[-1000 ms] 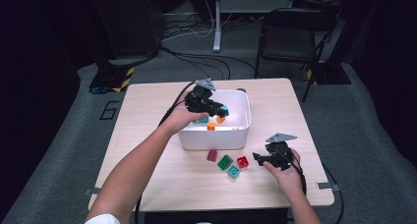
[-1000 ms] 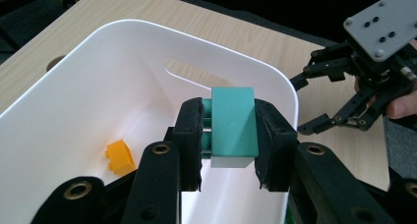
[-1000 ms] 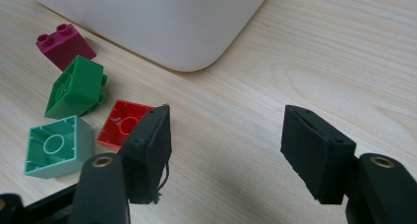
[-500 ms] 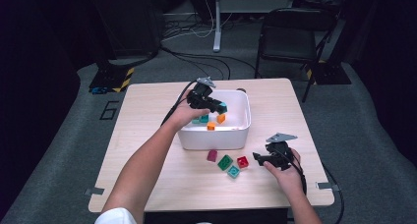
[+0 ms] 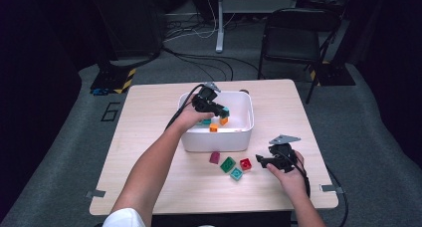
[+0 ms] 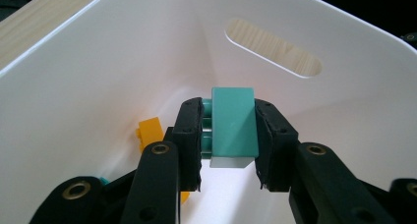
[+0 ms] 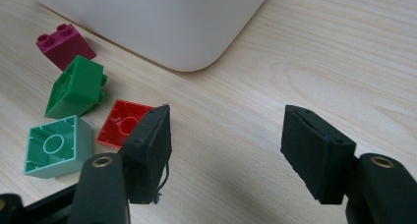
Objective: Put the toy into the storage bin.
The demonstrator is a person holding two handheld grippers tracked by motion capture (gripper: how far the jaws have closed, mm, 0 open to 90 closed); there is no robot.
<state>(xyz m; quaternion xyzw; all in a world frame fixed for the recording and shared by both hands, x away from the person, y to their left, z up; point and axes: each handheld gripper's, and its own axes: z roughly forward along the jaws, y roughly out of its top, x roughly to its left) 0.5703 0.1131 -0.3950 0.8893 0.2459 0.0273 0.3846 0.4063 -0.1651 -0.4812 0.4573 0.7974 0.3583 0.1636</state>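
My left gripper reaches down inside the white bin. A teal brick sits between its pads, studs against one pad, and the jaws have just been opening slightly while both pads still touch it. An orange brick lies on the bin floor beside the jaw. My right gripper rests open on the table right of the bin, nothing between its fingers. Just left of its jaw lie a red brick, a green brick, a mint brick and a magenta brick.
Two orange bricks and another teal one lie in the bin. The loose bricks cluster in front of the bin. A folding chair stands beyond the table's far right corner. Cables trail from both grippers.
My left gripper has sunk lower into the bin with the teal brick between its pads. The right gripper has stayed where it was.
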